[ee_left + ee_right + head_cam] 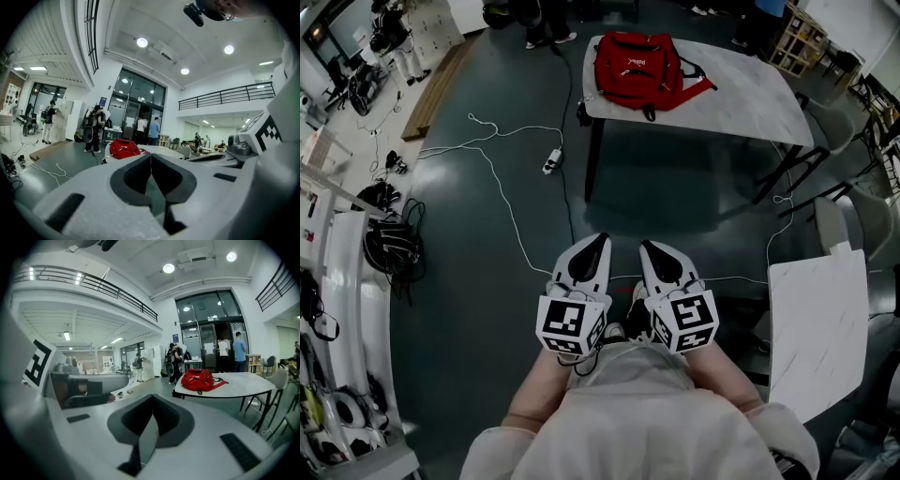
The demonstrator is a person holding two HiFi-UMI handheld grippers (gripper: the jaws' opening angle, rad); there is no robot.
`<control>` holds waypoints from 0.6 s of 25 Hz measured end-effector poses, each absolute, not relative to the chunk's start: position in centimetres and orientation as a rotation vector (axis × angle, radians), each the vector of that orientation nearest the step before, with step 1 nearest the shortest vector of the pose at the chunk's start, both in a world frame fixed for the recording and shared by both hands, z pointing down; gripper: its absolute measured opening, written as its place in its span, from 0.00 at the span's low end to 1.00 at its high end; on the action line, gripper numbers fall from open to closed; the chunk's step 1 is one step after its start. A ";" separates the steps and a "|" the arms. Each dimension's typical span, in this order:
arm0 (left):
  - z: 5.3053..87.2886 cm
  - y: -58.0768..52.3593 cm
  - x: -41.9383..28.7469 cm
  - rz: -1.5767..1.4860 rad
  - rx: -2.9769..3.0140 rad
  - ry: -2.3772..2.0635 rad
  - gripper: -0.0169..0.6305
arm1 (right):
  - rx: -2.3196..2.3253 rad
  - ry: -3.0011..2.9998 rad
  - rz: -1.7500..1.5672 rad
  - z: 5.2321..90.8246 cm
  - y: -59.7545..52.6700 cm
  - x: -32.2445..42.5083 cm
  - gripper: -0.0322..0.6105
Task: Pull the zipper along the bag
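A red backpack (636, 64) lies on the far left end of a pale marble-topped table (741, 98), some way ahead of me. The same backpack (123, 148) shows small in the left gripper view and, as the backpack (198, 379), in the right gripper view. My left gripper (598, 241) and right gripper (649, 248) are held side by side close to my body, over the dark floor and well short of the table. Both are shut, jaws tip to tip, with nothing between them (151, 155) (153, 398).
White cables and a power strip (551, 161) trail across the floor left of the table. A second white table (817, 323) stands at my right. Gear and a white bench (347, 281) line the left wall. People stand by the glass doors (229, 352) beyond the table.
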State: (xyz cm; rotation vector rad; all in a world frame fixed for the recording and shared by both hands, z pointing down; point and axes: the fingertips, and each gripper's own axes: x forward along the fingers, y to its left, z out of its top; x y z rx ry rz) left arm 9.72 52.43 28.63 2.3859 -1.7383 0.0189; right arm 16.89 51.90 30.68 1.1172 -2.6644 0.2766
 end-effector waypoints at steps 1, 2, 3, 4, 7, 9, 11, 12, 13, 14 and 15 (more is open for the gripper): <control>28.8 52.1 9.5 0.020 2.379 -1.741 0.06 | 1.110 -2.664 0.277 30.8 51.5 16.7 0.09; 28.9 51.6 9.2 0.020 2.373 -1.745 0.06 | 1.103 -2.665 0.276 30.9 50.9 16.4 0.09; 28.9 51.1 8.8 0.020 2.367 -1.752 0.06 | 1.095 -2.667 0.275 31.0 50.3 16.1 0.09; 29.0 50.5 8.4 0.020 2.362 -1.761 0.06 | 1.085 -2.670 0.275 31.1 49.7 15.8 0.09; 29.3 48.4 6.9 0.031 2.337 -1.796 0.06 | 1.047 -2.681 0.286 31.5 47.1 14.5 0.09; 29.5 46.6 6.0 0.046 2.317 -1.817 0.06 | 1.021 -2.689 0.292 31.6 45.1 13.7 0.09; 29.7 44.6 5.2 0.056 2.296 -1.834 0.06 | 0.995 -2.695 0.296 31.7 42.7 12.8 0.09; 29.7 43.4 4.7 0.059 2.285 -1.842 0.06 | 0.983 -2.698 0.298 31.7 41.3 12.3 0.09; 29.8 42.0 4.3 0.061 2.274 -1.851 0.06 | 0.972 -2.702 0.300 31.7 39.8 11.9 0.09; 29.9 40.4 3.8 0.063 2.264 -1.859 0.06 | 0.963 -2.705 0.301 31.7 38.2 11.5 0.09; 30.0 38.8 3.5 0.066 2.255 -1.867 0.06 | 0.953 -2.708 0.303 31.8 36.4 11.1 0.09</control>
